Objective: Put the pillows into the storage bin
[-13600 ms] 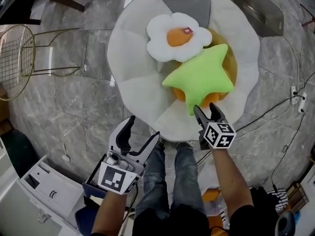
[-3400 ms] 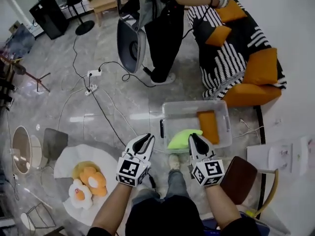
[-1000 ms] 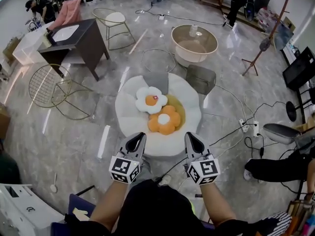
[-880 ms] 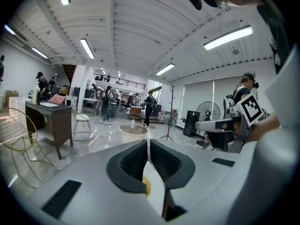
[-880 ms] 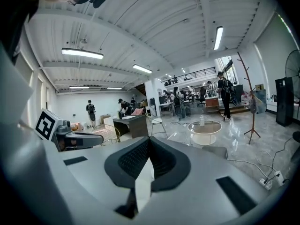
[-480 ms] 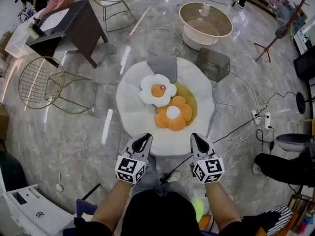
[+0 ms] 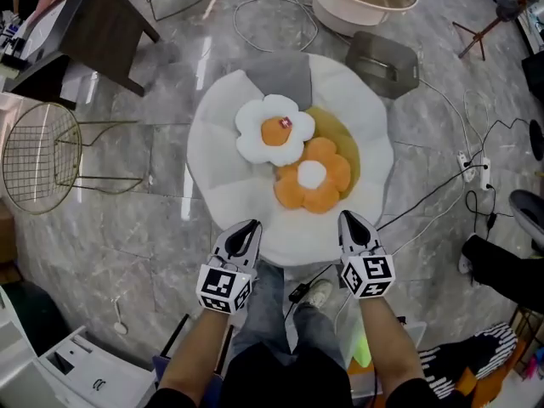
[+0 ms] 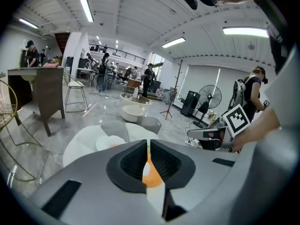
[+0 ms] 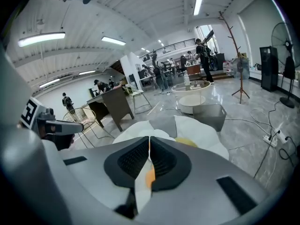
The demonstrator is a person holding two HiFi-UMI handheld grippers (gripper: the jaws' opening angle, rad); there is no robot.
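Big open indoor hall, half workspace, half staged living room.

Polished marble-look floor (image 7: pixel 127 219); high white ceiling with strip lights (image 8: pixel 86 9); railed upper gallery (image 8: pixel 117 55) at the back. Home pieces stand well apart: wire chair (image 7: pixel 38 155), dark desk (image 7: pixel 102 24), round low table (image 7: pixel 340 15), white floor cushion (image 7: pixel 221 177). A cable (image 7: pixel 425 199) and power strip (image 7: pixel 473 161) lie across the floor. Standing fan (image 8: pixel 209 96), coat stand (image 8: pixel 178 78), several people (image 8: pixel 104 64) at far desks.
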